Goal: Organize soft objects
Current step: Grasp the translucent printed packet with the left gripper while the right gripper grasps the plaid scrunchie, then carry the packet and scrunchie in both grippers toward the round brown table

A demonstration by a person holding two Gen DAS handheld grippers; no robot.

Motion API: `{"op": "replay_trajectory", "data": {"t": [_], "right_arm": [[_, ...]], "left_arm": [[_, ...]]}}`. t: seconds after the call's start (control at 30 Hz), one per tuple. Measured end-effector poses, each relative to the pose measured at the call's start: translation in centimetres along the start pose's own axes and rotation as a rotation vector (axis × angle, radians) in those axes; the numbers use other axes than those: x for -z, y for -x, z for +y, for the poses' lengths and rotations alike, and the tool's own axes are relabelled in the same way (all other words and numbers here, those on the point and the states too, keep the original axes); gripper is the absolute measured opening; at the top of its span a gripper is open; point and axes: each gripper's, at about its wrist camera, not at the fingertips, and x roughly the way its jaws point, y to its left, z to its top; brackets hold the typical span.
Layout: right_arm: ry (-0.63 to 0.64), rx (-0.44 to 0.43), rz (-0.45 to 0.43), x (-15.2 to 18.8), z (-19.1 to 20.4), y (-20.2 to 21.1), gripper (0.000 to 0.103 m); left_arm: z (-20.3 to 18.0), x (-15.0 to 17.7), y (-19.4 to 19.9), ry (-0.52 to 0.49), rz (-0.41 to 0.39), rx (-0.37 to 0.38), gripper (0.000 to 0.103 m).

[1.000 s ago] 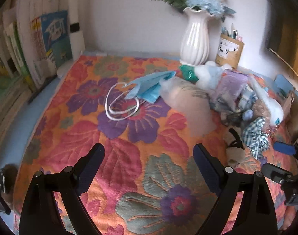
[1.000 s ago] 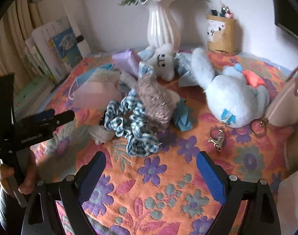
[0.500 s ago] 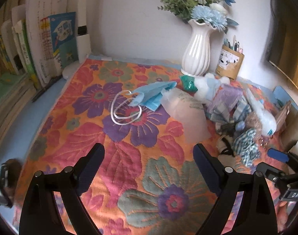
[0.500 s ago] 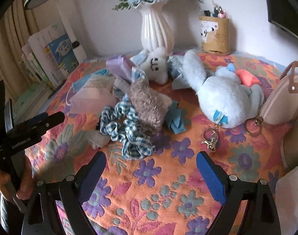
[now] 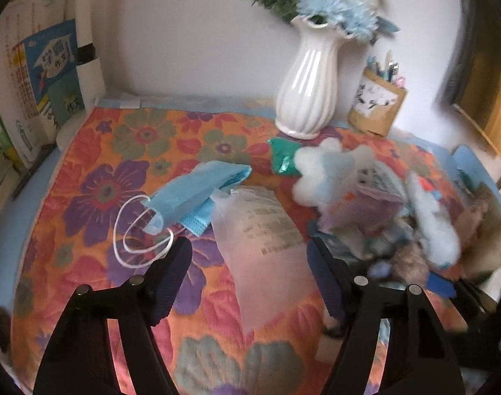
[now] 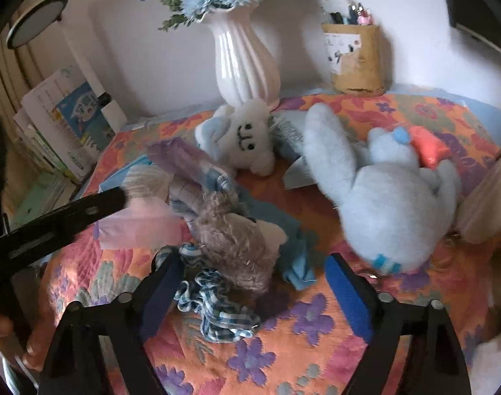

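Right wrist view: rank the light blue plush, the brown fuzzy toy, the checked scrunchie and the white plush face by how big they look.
1. light blue plush, clearly largest.
2. brown fuzzy toy.
3 and 4. white plush face and checked scrunchie look alike; the scrunchie lies nearer the camera and partly behind the right tongs, so I won't rank them.

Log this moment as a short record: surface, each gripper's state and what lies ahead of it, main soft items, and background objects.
surface: floral quilted cloth
left gripper: open, empty, frosted plastic pouch ahead between its fingers
right gripper: open, empty, over brown fuzzy toy and checked scrunchie
soft items: blue face mask, white plush, pale blue plush
background: white vase with blue flowers, cardboard pen holder, books
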Motion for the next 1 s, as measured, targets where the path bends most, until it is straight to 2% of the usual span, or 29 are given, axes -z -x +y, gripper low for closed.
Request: {"op": "replay_trajectory", "data": {"t": [0.1, 0.13, 0.17, 0.27, 0.43, 0.5, 0.63, 0.77, 0.9, 0.93, 0.97, 1.0], "right_arm": [[0.04, 0.003, -0.01, 0.1, 0.7, 0.0, 0.064], [0.053, 0.002, -0.019, 0.2, 1.0, 0.1, 0.053], [0.064, 0.01, -0.026, 0.3, 1.2, 0.2, 0.048], [0.056, 0.003, -0.048, 0.5, 1.0, 0.7, 0.043], [-0.026, -0.112, -0.114, 1.1, -0.8, 3.4, 0.041], [-0.046, -0.127, -0.127, 1.4, -1.1, 4.5, 0.041], [-0.018, -0.123, -0.147, 2.1, -0.4, 7.5, 0.041], [0.006, -0.099, -0.078, 3.5, -0.3, 8.6, 0.041], [-0.012, -0.1, 0.032, 5.2, -1.1, 7.4, 0.041], [-0.01, -0.098, 0.054, 5.5, -1.2, 6.8, 0.045], [-0.014, -0.095, 0.069, 5.7, -1.3, 6.3, 0.058], [-0.03, -0.091, 0.085, 5.8, -1.5, 6.0, 0.065]], "left_arm": [[0.0, -0.4, -0.6, 0.02, 0.0, 0.033, 0.069], [-0.1, -0.6, -0.7, 0.014, -0.006, 0.036, 0.062], [-0.4, -0.7, -0.9, -0.002, -0.005, 0.038, 0.038], [-0.7, -0.8, -1.0, -0.02, 0.008, 0.056, 0.027], [0.2, 0.4, 2.5, 0.003, -0.037, 0.182, 0.026], [0.3, 1.3, 4.4, 0.003, -0.057, 0.238, 0.026], [0.7, 3.3, 6.9, -0.011, -0.054, 0.288, 0.026], [1.0, 6.1, 7.9, -0.053, -0.017, 0.266, 0.027], [1.0, 7.8, 7.1, -0.095, 0.015, 0.216, 0.031], [1.1, 8.0, 7.0, -0.094, 0.016, 0.205, 0.038], [1.1, 8.0, 6.8, -0.099, 0.017, 0.194, 0.041], [1.0, 8.1, 6.6, -0.105, 0.016, 0.183, 0.043]]}}
